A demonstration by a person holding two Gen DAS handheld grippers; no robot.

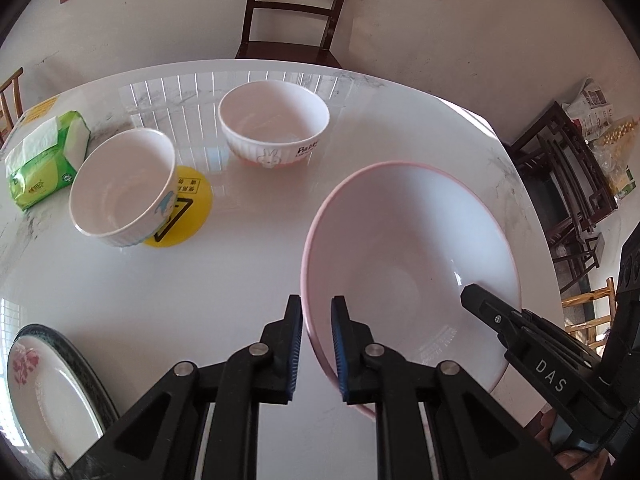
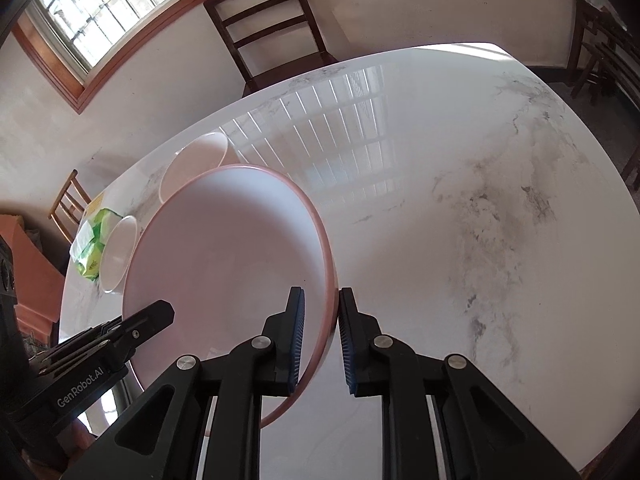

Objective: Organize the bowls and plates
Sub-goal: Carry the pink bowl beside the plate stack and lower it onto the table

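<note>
We hold the large pink-rimmed white bowl point(image 1: 412, 264) above the white marble table's point(image 2: 460, 184) near edge, left gripper point(image 1: 316, 350) and right gripper point(image 2: 322, 344) each pinching opposite rims; uneven lifting could let the smooth rim slip

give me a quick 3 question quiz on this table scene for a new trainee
1. True or false: both tongs grip the same large pink-rimmed bowl.
2. How many small white bowls stand on the table?
3. Multiple choice: the left small bowl partly covers a) a yellow round sticker b) a spoon c) a napkin ring.

Key:
1. True: the left tongs pinch its near-left rim, the right tongs its opposite rim.
2. Two; the other is the rabbit-print bowl.
3. a, the yellow sticker.
</note>
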